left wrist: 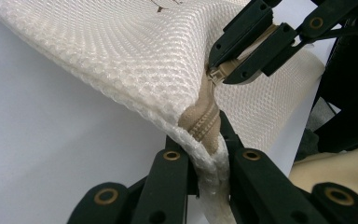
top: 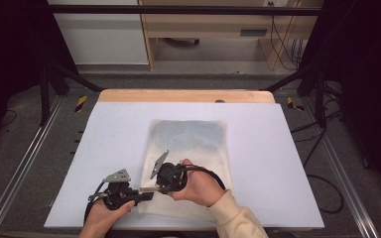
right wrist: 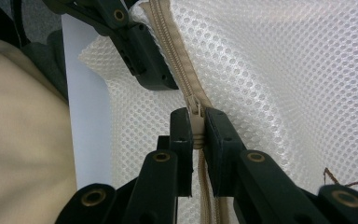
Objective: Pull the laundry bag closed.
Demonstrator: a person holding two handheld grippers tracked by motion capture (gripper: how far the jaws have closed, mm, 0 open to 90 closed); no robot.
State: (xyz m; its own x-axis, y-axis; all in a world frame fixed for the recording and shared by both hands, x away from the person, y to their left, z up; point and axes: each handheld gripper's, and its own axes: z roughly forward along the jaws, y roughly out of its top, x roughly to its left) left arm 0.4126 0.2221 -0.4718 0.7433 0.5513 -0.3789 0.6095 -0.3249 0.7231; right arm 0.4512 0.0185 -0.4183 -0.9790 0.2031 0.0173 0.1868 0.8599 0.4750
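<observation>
Mesh bag (top: 188, 148) on white table (top: 278, 163); left gripper (left wrist: 208, 144) clamps zipper end (left wrist: 204, 122), right gripper (right wrist: 197, 128) clamps zipper pull (right wrist: 196, 122); no legible writing.

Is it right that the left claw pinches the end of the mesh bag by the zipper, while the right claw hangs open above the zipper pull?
Not quite. The right claw is not open: its jaws are shut on the zipper pull, as the right gripper view shows. The rest holds: the left claw pinches the end of the mesh bag by the zipper.
</observation>
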